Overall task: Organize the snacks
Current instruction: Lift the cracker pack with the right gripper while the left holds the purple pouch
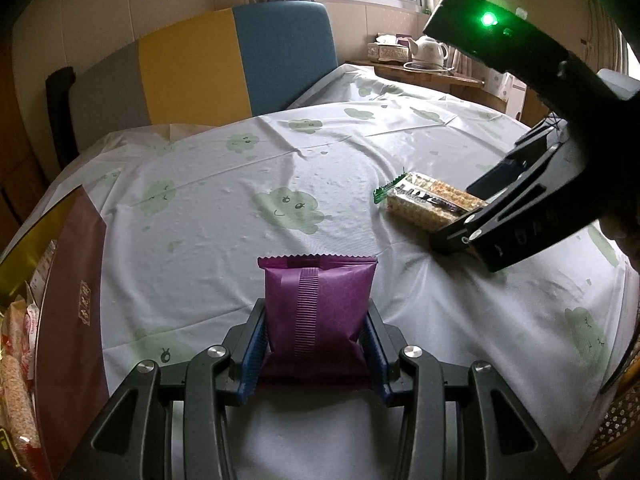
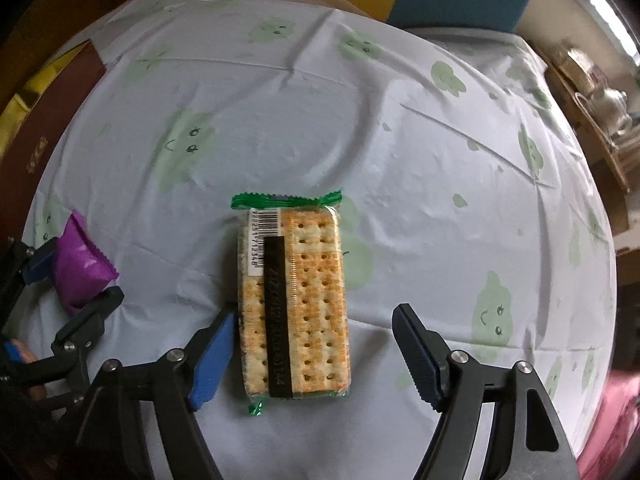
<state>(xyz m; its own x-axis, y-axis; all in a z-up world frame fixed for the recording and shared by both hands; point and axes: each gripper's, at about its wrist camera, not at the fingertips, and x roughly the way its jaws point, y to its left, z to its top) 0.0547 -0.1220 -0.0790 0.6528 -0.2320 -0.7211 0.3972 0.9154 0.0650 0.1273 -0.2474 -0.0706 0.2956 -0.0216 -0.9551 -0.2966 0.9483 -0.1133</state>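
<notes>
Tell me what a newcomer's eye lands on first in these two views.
First the purple snack packet, pinched between the blue pads of the left gripper just above the cloud-print tablecloth. Next the clear cracker pack with its green crimped ends, lying flat on the cloth between the open jaws of the right gripper. At the far left edge sits a dark red box with more snacks.

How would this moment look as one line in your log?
left gripper: shut on purple foil snack pouch | right gripper: open around clear-wrapped cracker pack
</notes>
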